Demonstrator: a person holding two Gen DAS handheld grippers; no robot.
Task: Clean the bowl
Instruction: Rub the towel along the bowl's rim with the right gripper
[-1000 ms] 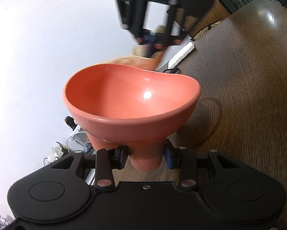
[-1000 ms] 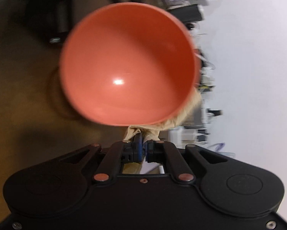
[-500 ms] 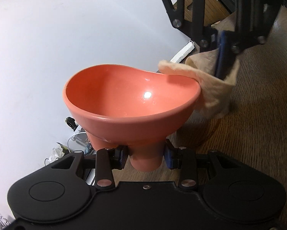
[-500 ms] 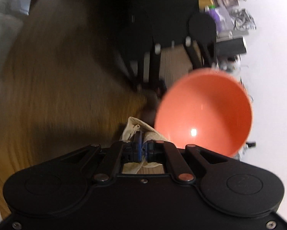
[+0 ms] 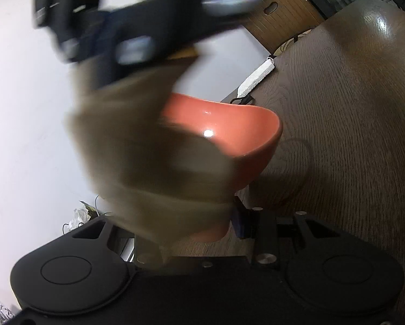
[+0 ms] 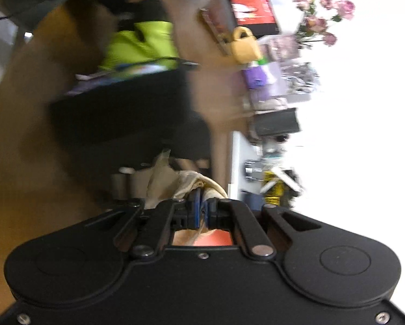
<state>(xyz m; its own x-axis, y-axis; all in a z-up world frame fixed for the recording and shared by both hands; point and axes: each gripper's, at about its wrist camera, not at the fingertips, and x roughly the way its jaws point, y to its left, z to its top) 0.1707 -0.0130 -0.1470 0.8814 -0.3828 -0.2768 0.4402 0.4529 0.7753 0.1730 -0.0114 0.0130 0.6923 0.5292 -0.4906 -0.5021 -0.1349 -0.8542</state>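
**Cloth Sweeps Across Orange Bowl Held Over Counter**

The left hand-held gripper grips the foot of an orange bowl, its jaws clamped on the narrow base, the bowl tilted with its mouth open toward the upper frame. The right hand-held gripper, a black blur at upper left, is clenched on a beige cloth that drapes over the bowl's left side and rim, covering most of that half. From the right wrist view the right hand-held gripper's blue pads are pressed together on the cloth, with a sliver of the bowl showing just beneath them.

The dark wooden counter spreads open to the bowl's right; its edge runs behind the bowl, where a white strip lies along it. To the left there is only pale wall.

In the right wrist view, a yellow padlock-shaped object, a red box, dried pink flowers and purple packages crowd the far side. A lime-green item and a black mass below it are too smeared to identify. The bowl's left rim is hidden by the cloth.
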